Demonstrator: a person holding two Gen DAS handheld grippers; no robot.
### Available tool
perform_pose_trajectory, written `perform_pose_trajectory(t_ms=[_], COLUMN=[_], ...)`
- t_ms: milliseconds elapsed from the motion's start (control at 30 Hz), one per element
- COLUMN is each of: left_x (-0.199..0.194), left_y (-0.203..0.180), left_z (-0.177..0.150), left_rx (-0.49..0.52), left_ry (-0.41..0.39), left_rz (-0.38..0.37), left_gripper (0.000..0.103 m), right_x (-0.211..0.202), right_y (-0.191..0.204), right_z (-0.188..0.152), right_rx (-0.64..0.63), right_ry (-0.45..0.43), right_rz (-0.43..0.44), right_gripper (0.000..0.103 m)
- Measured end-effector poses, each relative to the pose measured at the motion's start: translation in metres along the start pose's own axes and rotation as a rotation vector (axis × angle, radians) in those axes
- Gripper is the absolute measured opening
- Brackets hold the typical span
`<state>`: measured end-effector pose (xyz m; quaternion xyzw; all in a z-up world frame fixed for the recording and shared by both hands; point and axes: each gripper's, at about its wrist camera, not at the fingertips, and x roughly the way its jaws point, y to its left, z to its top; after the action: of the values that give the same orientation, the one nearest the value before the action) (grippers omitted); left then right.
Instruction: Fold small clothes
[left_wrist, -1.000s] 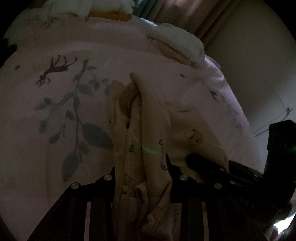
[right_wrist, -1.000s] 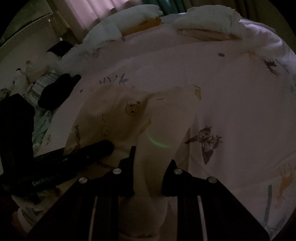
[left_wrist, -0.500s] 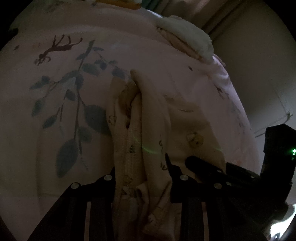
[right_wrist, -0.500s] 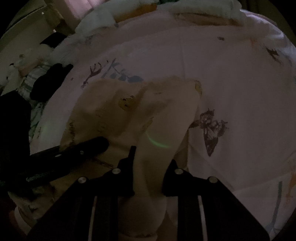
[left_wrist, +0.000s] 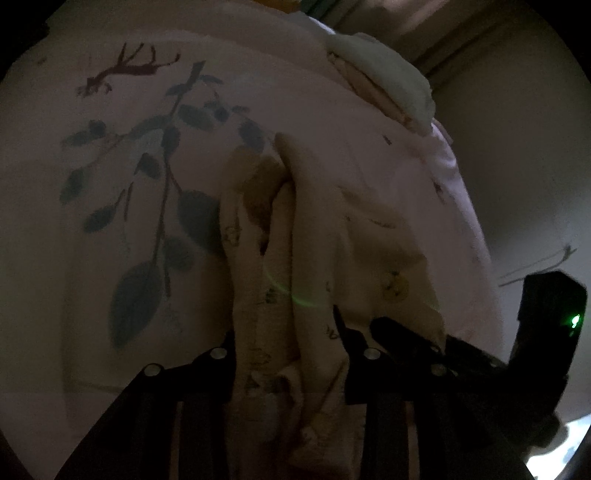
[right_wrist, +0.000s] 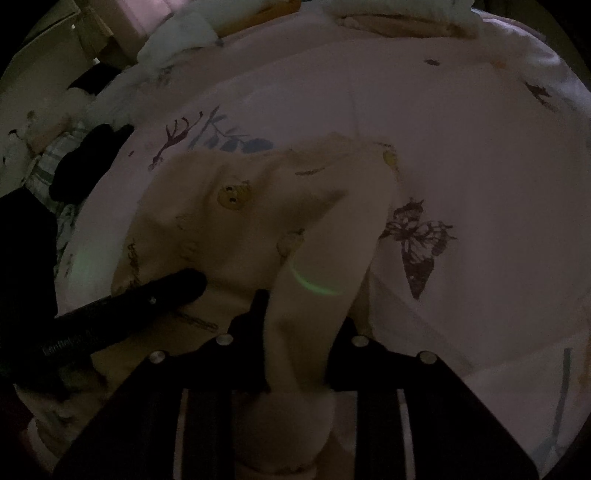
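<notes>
I pinch a bunched edge of the cream printed baby garment (left_wrist: 317, 236) in my left gripper (left_wrist: 288, 347), jaws easing apart, and another in my right gripper (right_wrist: 299, 325), cloth stretching ahead onto the pink bedsheet (right_wrist: 461, 147).

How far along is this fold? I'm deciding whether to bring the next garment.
Mid-fold. Done: the small cream printed garment is lifted at one end, its far end on the pink printed bedspread. In hand: left gripper and right gripper each pinch bunched fabric. Left: laying it flat, creasing, releasing.
</notes>
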<state>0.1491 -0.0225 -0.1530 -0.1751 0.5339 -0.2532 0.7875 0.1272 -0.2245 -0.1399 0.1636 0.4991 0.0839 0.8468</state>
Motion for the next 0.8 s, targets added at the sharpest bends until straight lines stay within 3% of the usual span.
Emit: perform_pose_trajectory(t_ms=[600,700,800], left_x=[-0.039,-0.044,-0.060], left_y=[0.018,0.016,0.015], left_z=[0.000,0.000,-0.002], left_rx=[-0.019,-0.004,-0.003], left_ry=[-0.055,-0.085,-0.137], left_rz=[0.054,0.133,0.282], left_gripper=[0.035,0.035,0.035], right_x=[-0.030,-0.035,-0.050], right_y=[-0.019,-0.019,-0.018], right_z=[-0.028,-0.032,-0.036], right_rx=[0.000,0.007,0.027], right_ry=[-0.032,-0.036,-0.056], right_rz=[-0.063,-0.080,-0.096], right_gripper=[0.033,0.035,0.037])
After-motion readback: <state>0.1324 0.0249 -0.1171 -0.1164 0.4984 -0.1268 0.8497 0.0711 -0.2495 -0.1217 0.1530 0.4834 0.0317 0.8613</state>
